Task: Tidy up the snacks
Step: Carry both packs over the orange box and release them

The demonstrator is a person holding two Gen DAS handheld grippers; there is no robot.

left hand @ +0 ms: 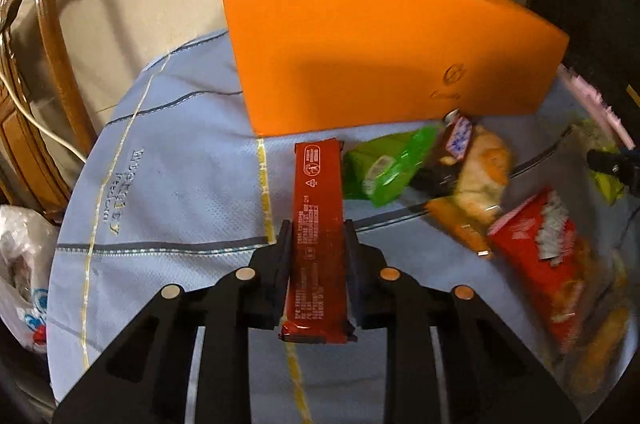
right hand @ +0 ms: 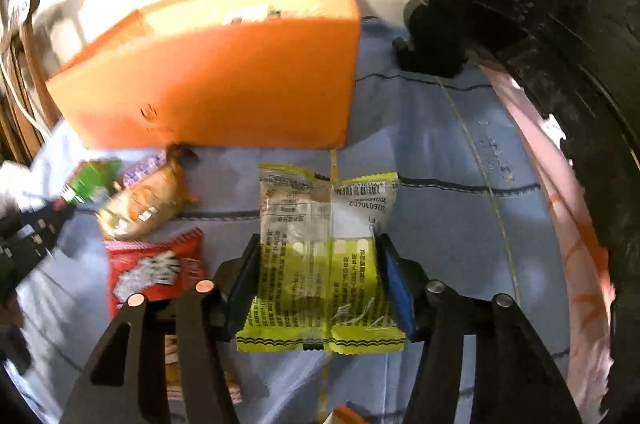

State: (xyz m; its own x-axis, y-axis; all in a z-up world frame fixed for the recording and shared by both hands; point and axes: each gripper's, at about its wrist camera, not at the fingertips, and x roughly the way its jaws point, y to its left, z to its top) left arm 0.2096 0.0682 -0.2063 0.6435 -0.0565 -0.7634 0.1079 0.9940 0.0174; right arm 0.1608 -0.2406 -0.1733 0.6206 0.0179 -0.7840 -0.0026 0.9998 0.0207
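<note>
Box [left hand: 380, 63] interior mostly hidden

"20260102" on yellow snack packet [right hand: 326, 256]

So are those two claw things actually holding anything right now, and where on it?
Yes. The left gripper clamps a long red snack bar by its long sides, toward its near end. The right gripper squeezes a yellow snack packet across its side edges.
</note>
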